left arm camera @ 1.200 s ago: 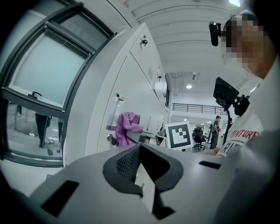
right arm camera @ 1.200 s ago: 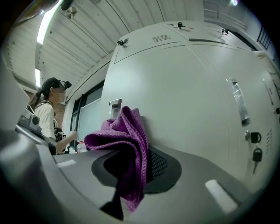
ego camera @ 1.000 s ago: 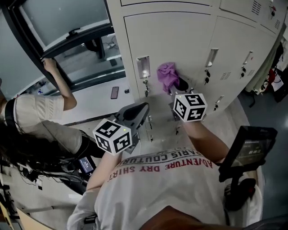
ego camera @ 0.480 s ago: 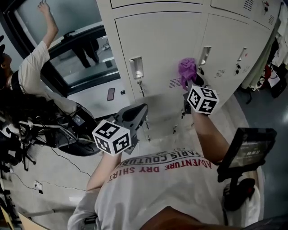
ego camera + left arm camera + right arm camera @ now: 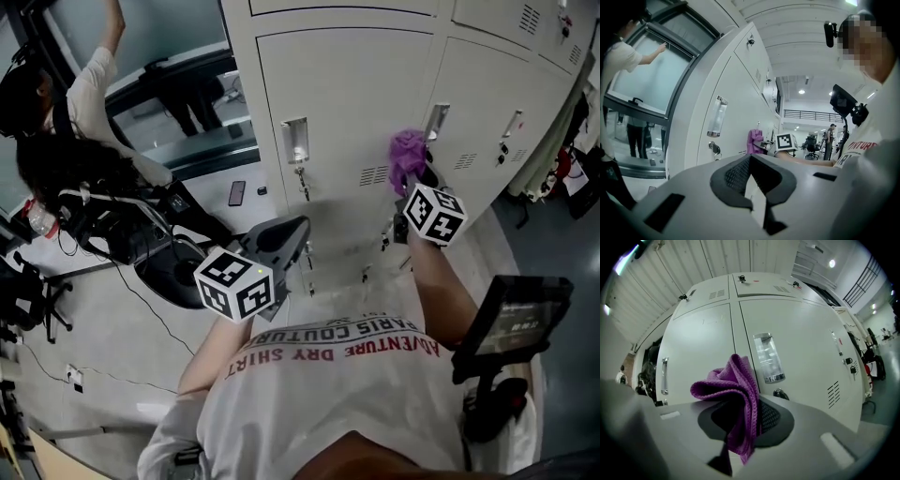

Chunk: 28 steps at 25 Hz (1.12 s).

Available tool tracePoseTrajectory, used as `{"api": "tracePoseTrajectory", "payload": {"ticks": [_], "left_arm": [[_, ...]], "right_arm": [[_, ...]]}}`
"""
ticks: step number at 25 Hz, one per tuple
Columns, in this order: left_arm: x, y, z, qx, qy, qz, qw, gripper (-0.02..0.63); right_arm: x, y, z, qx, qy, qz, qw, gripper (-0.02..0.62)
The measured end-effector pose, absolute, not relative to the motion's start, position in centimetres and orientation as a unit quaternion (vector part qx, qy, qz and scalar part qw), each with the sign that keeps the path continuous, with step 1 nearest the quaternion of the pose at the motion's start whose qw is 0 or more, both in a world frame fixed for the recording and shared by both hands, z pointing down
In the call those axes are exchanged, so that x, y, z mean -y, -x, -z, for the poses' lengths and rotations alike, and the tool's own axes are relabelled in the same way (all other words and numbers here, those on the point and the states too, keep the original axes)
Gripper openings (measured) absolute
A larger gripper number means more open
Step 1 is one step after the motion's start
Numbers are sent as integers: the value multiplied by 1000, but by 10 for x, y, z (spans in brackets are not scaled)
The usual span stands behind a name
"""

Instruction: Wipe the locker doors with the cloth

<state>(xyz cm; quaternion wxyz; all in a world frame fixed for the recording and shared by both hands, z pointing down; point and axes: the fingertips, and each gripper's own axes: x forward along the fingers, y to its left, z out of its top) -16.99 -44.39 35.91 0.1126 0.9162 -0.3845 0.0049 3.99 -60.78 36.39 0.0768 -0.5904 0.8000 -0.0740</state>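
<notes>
Your right gripper [image 5: 415, 181] has its jaws clamped on the crumpled purple woven cloth [image 5: 407, 155], which bunches out past the tips. The cloth sits at the right edge of the pale grey metal locker door [image 5: 356, 94], just beside the neighbouring door's silver handle [image 5: 434, 120]. Your left gripper [image 5: 286, 234] hangs low, well apart from the cloth, with its jaws narrowly parted and nothing between them.
</notes>
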Motion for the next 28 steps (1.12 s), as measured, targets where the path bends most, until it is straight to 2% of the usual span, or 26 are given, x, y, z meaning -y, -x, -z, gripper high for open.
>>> {"api": "tracePoseTrajectory", "payload": {"ticks": [4, 10, 20, 28], "left_arm": [[443, 174, -359, 391, -913, -2, 113, 2], [438, 188, -363, 405, -907, 4, 117, 2], [438, 226, -378, 448, -884, 7, 134, 2], [434, 250, -385, 475, -869, 8, 140, 2]], "right_arm": [[578, -8, -341, -832, 540, 69, 106, 71], [524, 87, -320, -903, 412, 47, 109, 71], [495, 193, -391, -947, 309, 76, 53, 71], [526, 221, -427, -936, 345, 74, 10, 71]]}}
